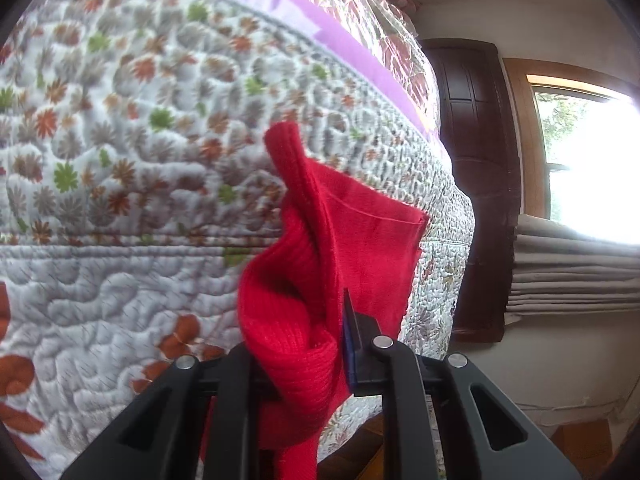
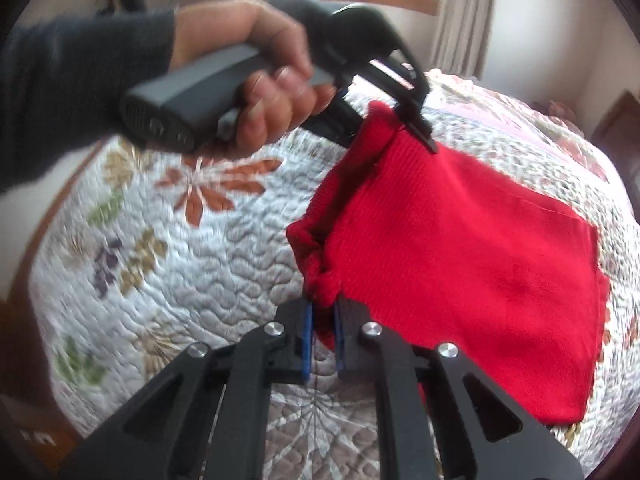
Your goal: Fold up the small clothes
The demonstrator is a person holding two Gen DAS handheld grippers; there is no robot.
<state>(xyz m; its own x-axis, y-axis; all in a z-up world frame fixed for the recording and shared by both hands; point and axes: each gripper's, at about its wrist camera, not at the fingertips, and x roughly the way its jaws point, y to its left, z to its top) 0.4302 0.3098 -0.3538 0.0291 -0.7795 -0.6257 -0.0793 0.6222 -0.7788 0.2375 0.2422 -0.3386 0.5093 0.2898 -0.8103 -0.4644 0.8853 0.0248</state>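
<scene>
A small red ribbed-knit garment point(image 2: 460, 248) hangs in the air above a bed covered by a white quilted bedspread with orange, green and grey flower prints point(image 2: 180, 272), held at two points of its upper edge. The right black two-finger tongs point(image 2: 322, 316), seen from their own camera, are pressed together on a bunched, rolled corner of the red knit, with blue pads point(image 2: 307, 340) showing on the inner faces of the fingers. The left black tongs point(image 2: 394, 120), visible across from the right camera, pinch the opposite upper corner of the garment; a hand point(image 2: 256, 76) in a dark sleeve point(image 2: 72, 92) grips their grey handle. From the left camera, the same left tongs point(image 1: 320, 344) are shut on a thick fold of the red fabric, which rises in a curled ridge in front of the lens. The lower part of the cloth drapes down toward the bedspread. A dark wooden door point(image 1: 476, 184) and a bright window point(image 1: 588, 160) stand beyond the bed.
</scene>
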